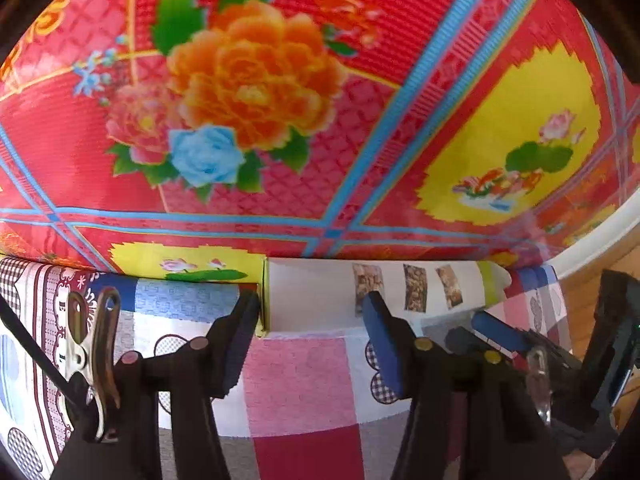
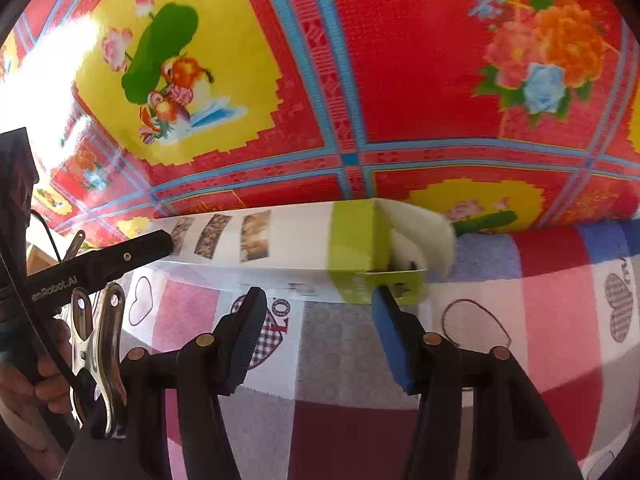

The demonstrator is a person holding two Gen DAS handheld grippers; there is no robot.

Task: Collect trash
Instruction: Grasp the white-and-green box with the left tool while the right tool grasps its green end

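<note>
Cardboard box: a long white carton (image 1: 384, 296) with a lime-green end and three small food pictures on its side, lying on the patchwork cloth (image 1: 296, 384) right against the edge of the red flowered mat (image 1: 280, 100).
Long axis: runs side to side across both wrist views, parallel to the mat's edge.
Open end: the green end (image 2: 360, 248) has its flaps agape, with something white and crumpled poking out; what it is I cannot tell.
Left gripper (image 1: 308, 344): jaws spread, nothing between them; the carton's plain left end sits just ahead of the fingertips, not pinched.
Right gripper (image 2: 320, 336): jaws spread and empty, just short of the green end.
Which hand is nearer: both are close, one at each end. The left looks a touch nearer, its blue pad overlapping the carton's side.
Coming move, my guess: push forward so the jaws straddle the carton across its narrow width, then close.
</note>
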